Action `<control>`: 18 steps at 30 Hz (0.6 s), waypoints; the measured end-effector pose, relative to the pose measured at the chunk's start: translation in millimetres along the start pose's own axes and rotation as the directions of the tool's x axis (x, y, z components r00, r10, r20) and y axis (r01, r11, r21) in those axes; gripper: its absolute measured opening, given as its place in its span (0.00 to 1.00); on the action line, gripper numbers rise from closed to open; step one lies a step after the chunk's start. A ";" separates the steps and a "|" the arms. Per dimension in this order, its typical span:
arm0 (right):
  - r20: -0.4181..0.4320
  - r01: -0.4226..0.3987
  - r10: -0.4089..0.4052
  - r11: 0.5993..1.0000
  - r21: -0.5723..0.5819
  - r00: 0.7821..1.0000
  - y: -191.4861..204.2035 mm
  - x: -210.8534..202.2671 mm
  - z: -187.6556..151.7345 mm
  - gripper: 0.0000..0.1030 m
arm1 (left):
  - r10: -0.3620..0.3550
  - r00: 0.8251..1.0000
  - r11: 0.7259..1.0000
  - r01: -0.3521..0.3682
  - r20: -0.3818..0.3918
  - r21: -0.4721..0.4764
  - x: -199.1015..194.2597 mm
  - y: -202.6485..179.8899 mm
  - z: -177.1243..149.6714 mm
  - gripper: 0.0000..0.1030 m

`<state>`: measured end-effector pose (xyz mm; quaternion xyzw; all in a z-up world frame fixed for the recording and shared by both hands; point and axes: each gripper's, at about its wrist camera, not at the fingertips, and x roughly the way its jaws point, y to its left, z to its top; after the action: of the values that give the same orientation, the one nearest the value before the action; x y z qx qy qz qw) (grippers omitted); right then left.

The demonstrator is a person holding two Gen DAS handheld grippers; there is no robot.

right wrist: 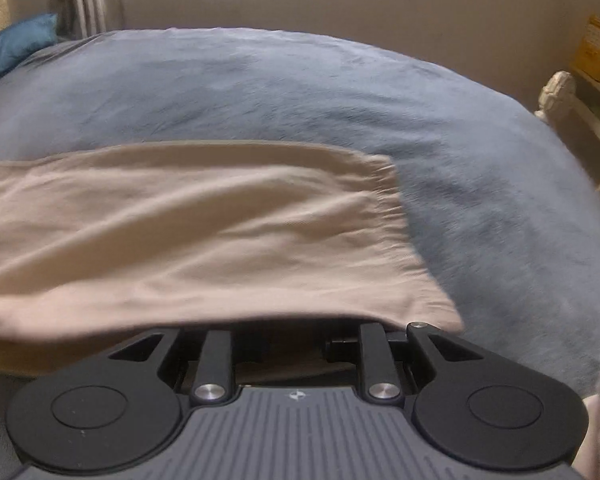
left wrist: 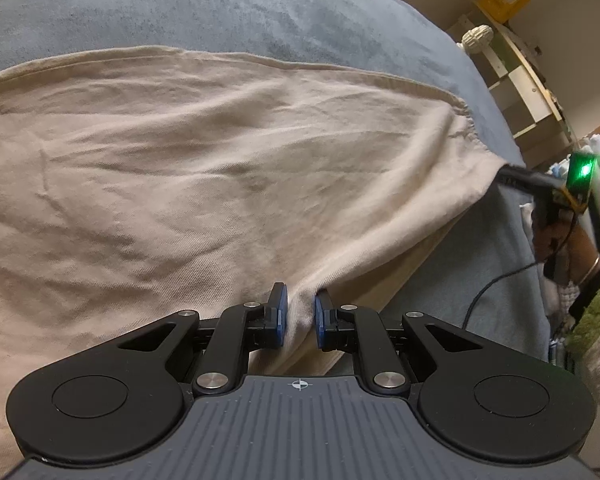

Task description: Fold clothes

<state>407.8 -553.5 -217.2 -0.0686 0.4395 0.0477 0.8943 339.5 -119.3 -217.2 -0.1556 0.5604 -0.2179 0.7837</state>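
the beige garment (left wrist: 204, 168) lay spread across the middle of the left wrist view on the grey-blue bedspread (left wrist: 180, 4), its far hem running along the upper part of the frame. the left gripper (left wrist: 301, 316) was at lower centre with its blue pads (left wrist: 283, 316) pinched together on a ridge of the cloth's near edge. at the right edge of that view the right gripper (left wrist: 512, 174) seemed to hold the garment's corner, though its fingers were hidden under draped fabric in its own view, so whether they were clamped could not be told for sure. to fold well, both holds probably needed to stay firm and level, carrying the near edge over to meet the far hem squarely, with the cloth kept lightly taut so no wrinkle got trapped.
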 end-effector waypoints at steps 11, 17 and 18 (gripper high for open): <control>-0.063 0.040 -0.032 0.990 0.135 0.997 -55.9 -1.2 3.7 0.20 | 0.013 1.000 1.000 -0.013 -0.003 0.015 4.5 -1.1 -0.8 0.12; -0.023 -0.002 0.013 0.904 0.427 1.000 -98.1 -12.2 -13.8 0.26 | 0.014 1.000 1.000 -0.014 -0.008 0.015 5.3 -1.1 -1.0 0.13; -0.014 -0.004 0.011 0.889 0.459 1.000 -101.6 -14.5 -17.6 0.29 | 0.015 1.000 1.000 -0.015 -0.009 0.015 5.0 -1.6 -0.9 0.13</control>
<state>400.1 -656.9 -208.1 0.1457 0.4457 -0.0545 0.8816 339.8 -123.3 -220.7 -0.1444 0.5634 -0.2169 0.7841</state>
